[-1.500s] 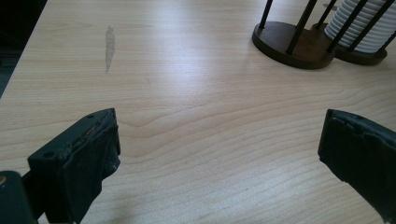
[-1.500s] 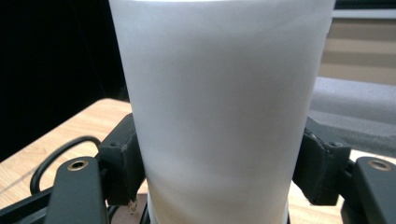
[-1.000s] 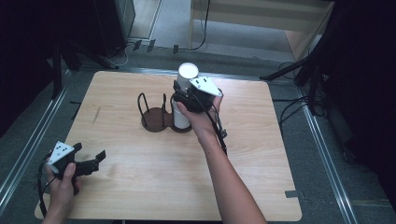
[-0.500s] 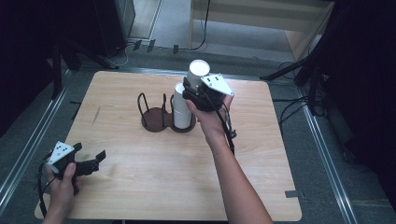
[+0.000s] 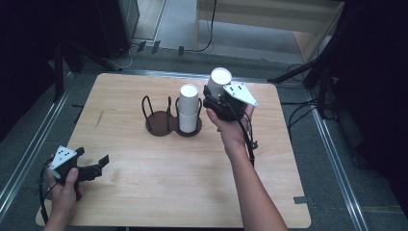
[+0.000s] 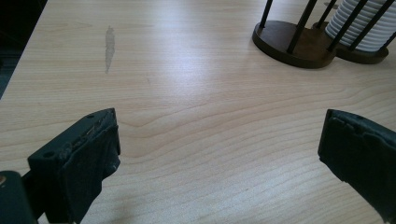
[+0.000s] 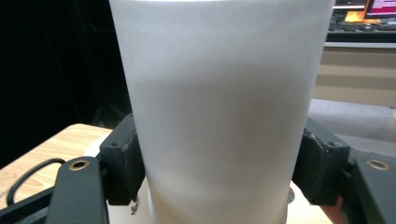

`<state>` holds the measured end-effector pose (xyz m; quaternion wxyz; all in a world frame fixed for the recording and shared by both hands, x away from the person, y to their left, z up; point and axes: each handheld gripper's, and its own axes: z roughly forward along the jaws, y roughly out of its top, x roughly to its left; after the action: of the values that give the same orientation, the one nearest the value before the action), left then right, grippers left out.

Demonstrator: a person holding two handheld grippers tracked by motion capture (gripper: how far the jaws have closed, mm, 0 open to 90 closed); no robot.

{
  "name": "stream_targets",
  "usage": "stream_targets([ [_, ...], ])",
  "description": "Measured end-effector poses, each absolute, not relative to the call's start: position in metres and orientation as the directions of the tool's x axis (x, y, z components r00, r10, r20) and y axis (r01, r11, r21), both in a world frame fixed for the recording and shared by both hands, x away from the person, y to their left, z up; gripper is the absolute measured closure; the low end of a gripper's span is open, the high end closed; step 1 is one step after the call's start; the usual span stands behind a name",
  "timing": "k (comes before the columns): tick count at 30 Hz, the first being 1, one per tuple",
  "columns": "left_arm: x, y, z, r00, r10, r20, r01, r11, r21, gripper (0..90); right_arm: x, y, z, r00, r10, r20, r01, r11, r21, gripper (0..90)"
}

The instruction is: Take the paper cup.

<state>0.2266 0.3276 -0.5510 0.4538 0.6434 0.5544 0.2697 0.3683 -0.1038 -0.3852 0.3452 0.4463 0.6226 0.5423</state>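
My right gripper [image 5: 214,95] is shut on a white paper cup [image 5: 220,78], held upside down in the air just right of the cup holder. In the right gripper view the cup [image 7: 217,102] stands close up, with a black pad [image 7: 125,161] pressed on each side. A stack of white cups [image 5: 188,107] stands in the right ring of the dark wire cup holder [image 5: 157,123]; its left ring is empty. My left gripper [image 5: 95,167] rests open near the table's front left corner. Its jaws stand wide apart over bare wood [image 6: 219,140].
The holder [image 6: 299,42] and the stack [image 6: 362,28] lie ahead and to the right in the left gripper view. The wooden table [image 5: 144,192] has rounded corners and metal rails along its sides. Cables and dark stands lie on the floor beyond the far edge.
My right gripper has carried the cup to the right and slightly up, away from the stack in the holder. The left gripper has stayed in place.
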Motion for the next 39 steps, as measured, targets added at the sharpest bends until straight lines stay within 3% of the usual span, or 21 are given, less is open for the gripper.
stream_targets([
  [18,0.226,0.327,-0.551,0.240,0.958,-0.157,0.467,0.028,0.884,0.0,0.348,-0.138,-0.400,-0.342,0.938,0.062,0.185,0.002,0.983,28.8],
  [39,0.226,0.328,-0.551,0.234,0.959,-0.160,0.471,0.032,0.882,0.0,0.323,-0.167,-0.444,-0.313,0.947,0.068,0.232,0.007,0.973,28.7],
])
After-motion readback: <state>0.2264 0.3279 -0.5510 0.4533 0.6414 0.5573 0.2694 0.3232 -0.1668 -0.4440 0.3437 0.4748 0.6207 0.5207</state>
